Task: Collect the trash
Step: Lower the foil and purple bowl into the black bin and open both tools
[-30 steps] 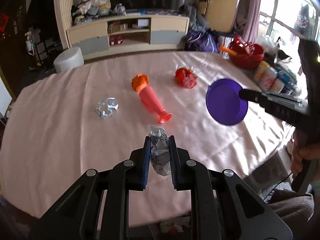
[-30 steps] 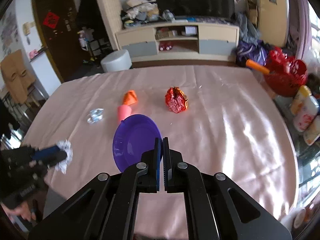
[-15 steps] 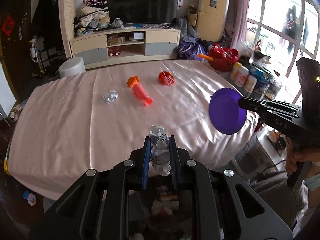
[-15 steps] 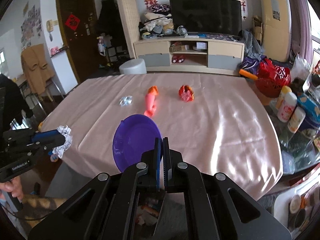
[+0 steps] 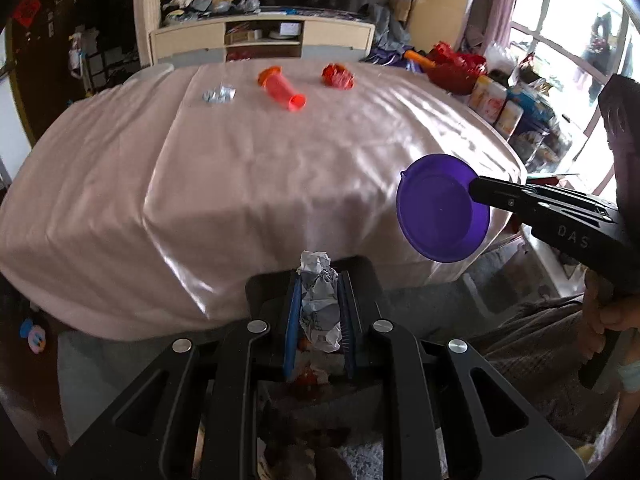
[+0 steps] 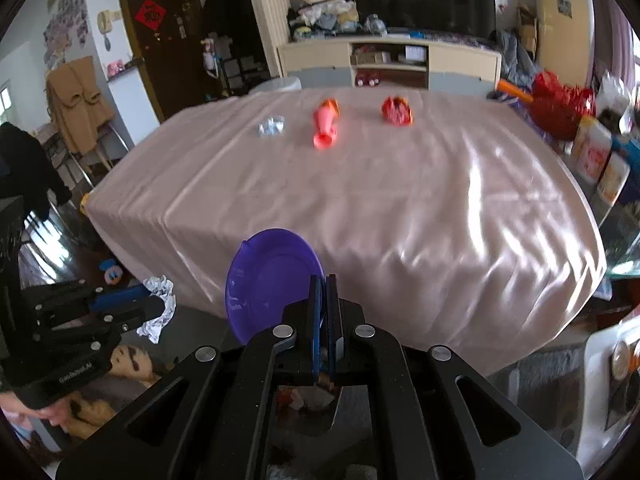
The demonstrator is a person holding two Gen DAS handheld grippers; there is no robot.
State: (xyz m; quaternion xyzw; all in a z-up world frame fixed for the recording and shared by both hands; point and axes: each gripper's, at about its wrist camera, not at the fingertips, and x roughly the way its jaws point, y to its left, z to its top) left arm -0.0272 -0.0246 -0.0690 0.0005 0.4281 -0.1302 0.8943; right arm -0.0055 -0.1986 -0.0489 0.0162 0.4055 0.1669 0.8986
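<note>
crumpled foil wad [image 5: 320, 300] partly hidden between finger pads; purple plate [image 6: 272, 280] rim hidden by right hand-held gripper [image 6: 325, 320]; far silver scrap [image 6: 272, 126] too blurred to identify.

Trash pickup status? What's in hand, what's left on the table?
Partway. In hand: the left tool is shut on a crumpled paper wad, the right tool on a purple plate, both held off the table's near edge. Left on the pink cloth: foil scrap, orange-red cup, red wrapper.
</note>
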